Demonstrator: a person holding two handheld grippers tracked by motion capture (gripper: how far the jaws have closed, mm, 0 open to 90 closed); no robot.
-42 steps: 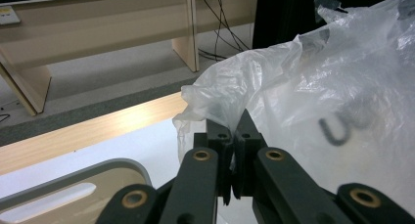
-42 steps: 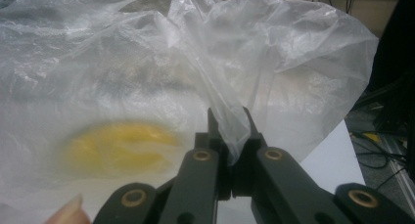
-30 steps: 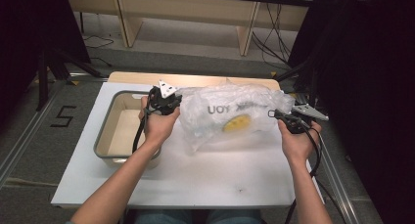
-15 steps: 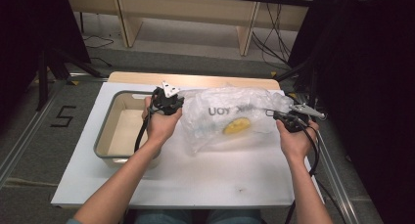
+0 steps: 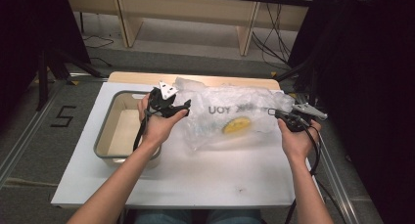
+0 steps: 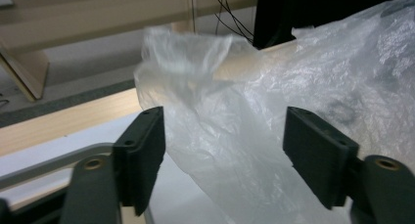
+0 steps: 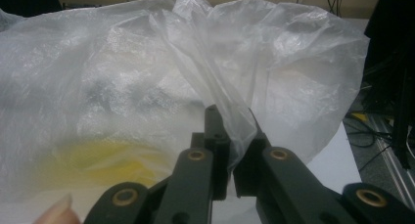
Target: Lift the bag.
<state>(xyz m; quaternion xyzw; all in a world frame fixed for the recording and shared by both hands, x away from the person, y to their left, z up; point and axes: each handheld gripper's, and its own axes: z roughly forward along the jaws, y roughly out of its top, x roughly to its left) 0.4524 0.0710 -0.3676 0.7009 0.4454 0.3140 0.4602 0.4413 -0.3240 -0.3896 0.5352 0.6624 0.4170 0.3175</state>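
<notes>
A crumpled clear plastic bag (image 5: 235, 114) with dark printed letters lies across the white table, and a yellow thing (image 5: 236, 124) shows through it. My left gripper (image 5: 183, 106) is at the bag's left end. Its jaws have just been opening and now stand open; in the left gripper view (image 6: 225, 155) the bag's loose film (image 6: 220, 116) hangs between the pads without being pressed. My right gripper (image 5: 274, 112) is at the bag's right end, shut on a pinched fold of the bag (image 7: 147, 77). In the right gripper view (image 7: 230, 136) the yellow thing (image 7: 112, 160) glows through the film at lower left.
A grey metal tray (image 5: 105, 131) with a pale bottom stands at the table's left, under my left forearm. A wooden strip (image 5: 195, 78) runs along the table's far edge. Cables trail on the floor beyond.
The left gripper's jaws have spread apart and let go of the bag's left end. The right gripper keeps its pinch on the right end, and the bag has sagged slightly.
</notes>
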